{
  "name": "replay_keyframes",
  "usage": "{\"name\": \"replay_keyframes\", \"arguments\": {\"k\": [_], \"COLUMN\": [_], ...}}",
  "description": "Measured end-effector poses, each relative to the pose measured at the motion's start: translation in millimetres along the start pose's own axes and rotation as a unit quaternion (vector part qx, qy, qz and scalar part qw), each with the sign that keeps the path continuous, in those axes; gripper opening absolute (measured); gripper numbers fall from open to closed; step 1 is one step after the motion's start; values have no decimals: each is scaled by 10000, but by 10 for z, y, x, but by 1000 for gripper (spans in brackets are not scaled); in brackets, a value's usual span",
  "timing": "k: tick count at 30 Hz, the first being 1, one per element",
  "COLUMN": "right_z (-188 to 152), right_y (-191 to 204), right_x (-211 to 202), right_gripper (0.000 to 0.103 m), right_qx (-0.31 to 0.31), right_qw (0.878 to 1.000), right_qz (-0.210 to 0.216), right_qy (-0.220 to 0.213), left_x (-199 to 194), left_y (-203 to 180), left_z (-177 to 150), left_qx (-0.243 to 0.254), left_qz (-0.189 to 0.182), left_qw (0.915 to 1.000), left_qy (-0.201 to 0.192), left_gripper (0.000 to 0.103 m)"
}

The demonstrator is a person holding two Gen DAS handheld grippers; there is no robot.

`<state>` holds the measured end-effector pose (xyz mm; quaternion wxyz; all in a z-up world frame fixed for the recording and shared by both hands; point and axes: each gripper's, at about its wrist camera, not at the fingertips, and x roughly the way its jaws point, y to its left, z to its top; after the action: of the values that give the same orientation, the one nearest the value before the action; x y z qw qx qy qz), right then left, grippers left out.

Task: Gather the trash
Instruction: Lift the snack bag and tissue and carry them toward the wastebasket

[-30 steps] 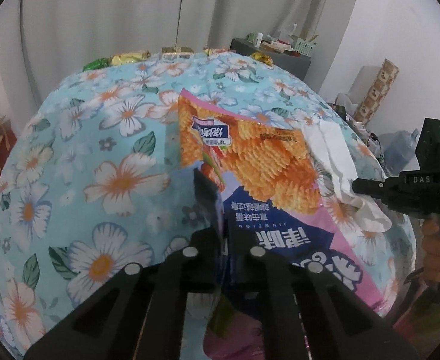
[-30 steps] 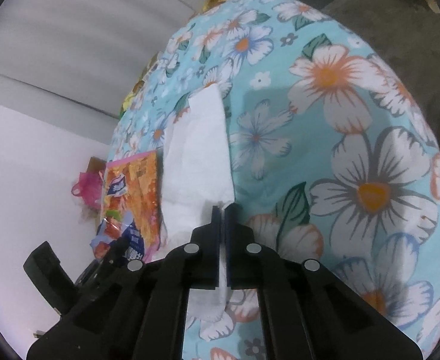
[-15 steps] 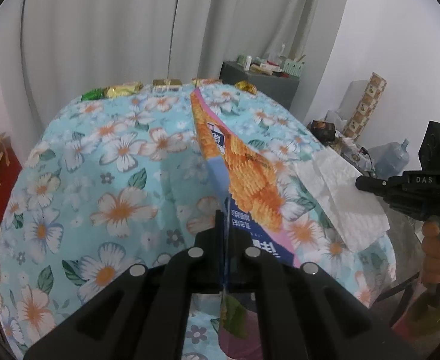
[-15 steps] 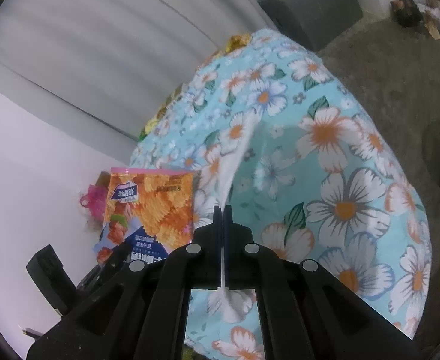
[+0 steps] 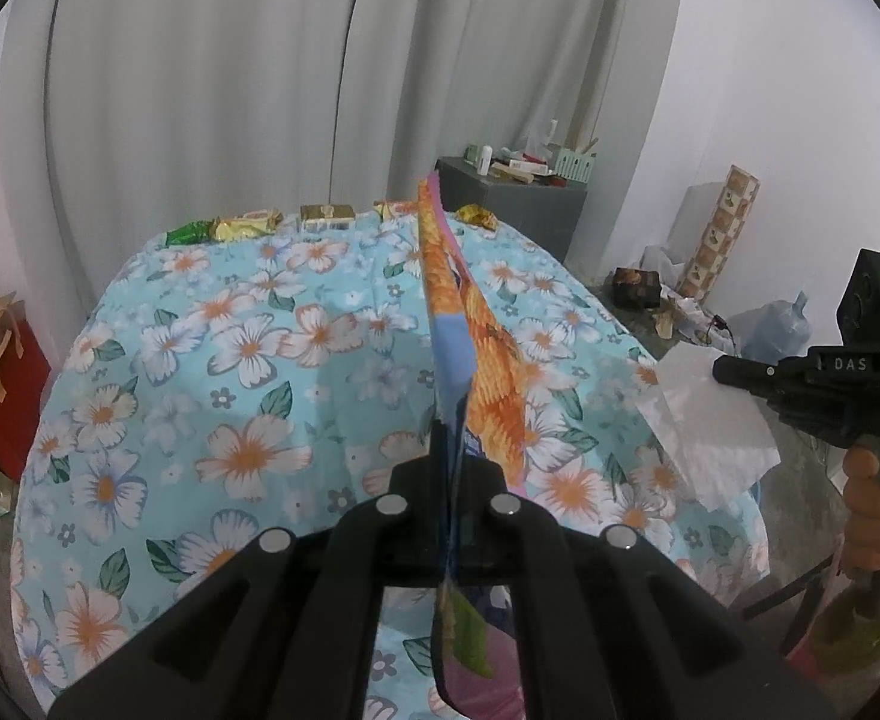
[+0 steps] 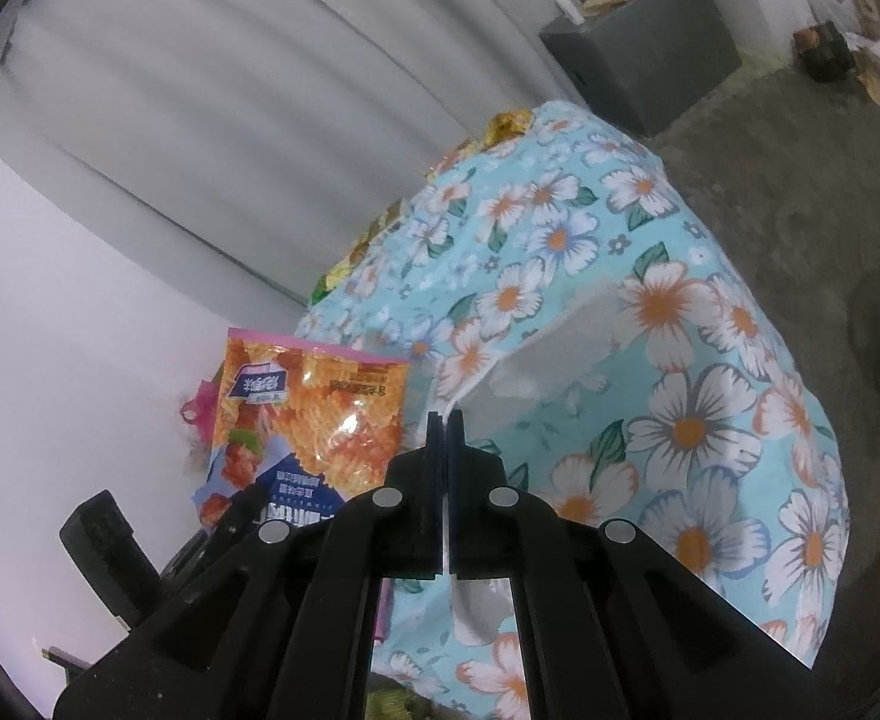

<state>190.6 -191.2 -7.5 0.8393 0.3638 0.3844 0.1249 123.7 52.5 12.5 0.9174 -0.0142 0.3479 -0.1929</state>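
My left gripper (image 5: 448, 444) is shut on an orange and pink snack bag (image 5: 481, 348), held edge-on above the flowered tablecloth (image 5: 200, 372). The same snack bag (image 6: 314, 414) shows flat in the right wrist view, at the left gripper (image 6: 242, 504). My right gripper (image 6: 444, 420) is shut on a white tissue (image 6: 559, 360), lifted off the cloth. In the left wrist view the right gripper (image 5: 721, 369) holds that tissue (image 5: 709, 426) at the table's right side, a hand (image 5: 871, 516) on its handle.
Several shiny candy wrappers (image 5: 248, 227) lie along the table's far edge. A grey cabinet (image 5: 511, 204) with clutter stands behind. A red paper bag (image 5: 2, 384) sits on the floor at left. Bags and a patterned box (image 5: 721, 228) stand at right.
Both grippers have risen from the table. The snack bag went from lying flat to hanging edge-on in the left gripper. The tissue came up off the cloth with the right gripper.
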Motion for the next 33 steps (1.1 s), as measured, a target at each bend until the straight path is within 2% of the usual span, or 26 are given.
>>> {"name": "replay_keyframes", "arguments": {"k": [14,25,29,33], "right_z": [-20,-18,-14,-8], "right_y": [30,-108,-224,-411], "right_x": [-208,-534,-725,-1047], "right_gripper": [0,0,0,0], "right_qx": [-51,46,133,274], "right_qw": [9997,9984,9971,9936], "right_qz": [135,141,67,-137], "right_qy": [-185,-539,-745,-1085], "left_x": [-159,-252,-226,-103], "left_y": [-90,-322,-466,-727], "left_z": [80,157,230,355], "left_qx": [133,380,501,703], "left_qz": [4,-103,-278,-635], "left_qw": [9996,9984,9975,9949], "left_qy": [-257,-413,-417,-336], "left_gripper": [0,0,0,0]}}
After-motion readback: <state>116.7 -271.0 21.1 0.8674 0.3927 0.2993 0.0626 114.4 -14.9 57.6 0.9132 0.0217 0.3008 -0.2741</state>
